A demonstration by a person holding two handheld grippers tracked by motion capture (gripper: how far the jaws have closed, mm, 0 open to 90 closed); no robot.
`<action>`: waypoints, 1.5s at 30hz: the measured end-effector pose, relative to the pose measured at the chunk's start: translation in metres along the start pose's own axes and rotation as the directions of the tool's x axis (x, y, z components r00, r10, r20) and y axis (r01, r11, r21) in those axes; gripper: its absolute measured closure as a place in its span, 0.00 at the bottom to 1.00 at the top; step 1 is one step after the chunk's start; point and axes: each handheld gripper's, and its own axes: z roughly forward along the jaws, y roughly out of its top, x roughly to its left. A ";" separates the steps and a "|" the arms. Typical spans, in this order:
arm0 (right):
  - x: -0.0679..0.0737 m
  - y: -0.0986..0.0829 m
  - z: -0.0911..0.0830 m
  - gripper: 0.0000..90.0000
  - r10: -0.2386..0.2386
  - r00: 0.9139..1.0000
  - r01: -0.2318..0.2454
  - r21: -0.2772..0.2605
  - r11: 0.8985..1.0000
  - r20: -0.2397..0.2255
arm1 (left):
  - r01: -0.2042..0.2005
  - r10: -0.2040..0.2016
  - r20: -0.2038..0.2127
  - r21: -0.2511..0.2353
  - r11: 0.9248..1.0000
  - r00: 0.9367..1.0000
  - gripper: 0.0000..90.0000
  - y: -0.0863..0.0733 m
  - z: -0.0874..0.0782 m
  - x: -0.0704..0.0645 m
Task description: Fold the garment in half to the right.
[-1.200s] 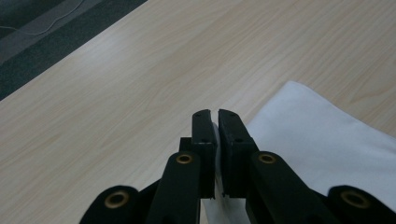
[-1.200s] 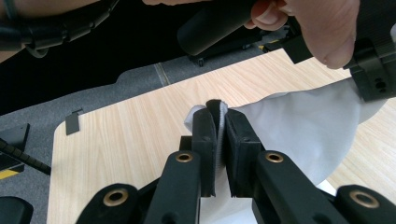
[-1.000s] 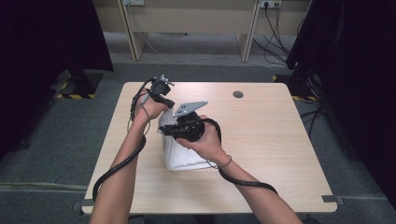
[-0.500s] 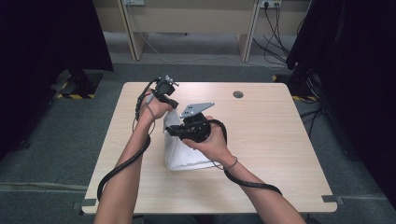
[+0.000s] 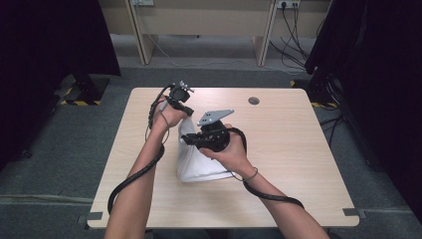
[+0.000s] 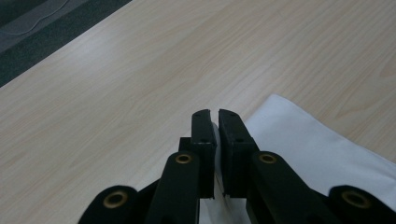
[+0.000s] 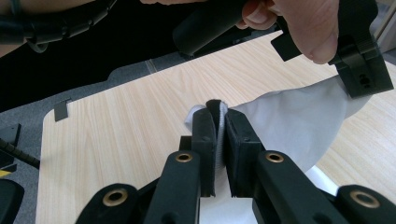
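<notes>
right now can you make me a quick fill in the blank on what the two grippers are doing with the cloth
1. Both grippers pinch a cloth whose colour is ____.
2. In its own view, the right gripper has its jaws ____ on a fold of the cloth.
3. The left gripper holds the cloth's far edge above a table made of ____.

Missing words: white; shut; wood

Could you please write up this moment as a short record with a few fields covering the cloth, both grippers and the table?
item: white cloth, part lifted, lower part on the table
left gripper: jaws shut on the cloth's edge
right gripper: jaws shut on a fold of the cloth
cloth between grippers: hangs as a raised sheet
surface: light wooden table
other item: small round dark spot near the table's far edge
</notes>
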 end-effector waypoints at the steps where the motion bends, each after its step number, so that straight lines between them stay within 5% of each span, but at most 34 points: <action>1: 0.000 0.000 0.000 0.93 -0.001 1.000 0.001 0.000 1.000 0.000 | -0.002 0.002 -0.001 0.000 1.000 1.000 0.94 0.000 0.000 0.000; 45: -0.010 -0.019 -0.006 0.93 0.018 1.000 -0.018 0.022 1.000 0.013 | 0.007 -0.007 0.027 0.010 1.000 1.000 0.93 0.004 0.022 -0.013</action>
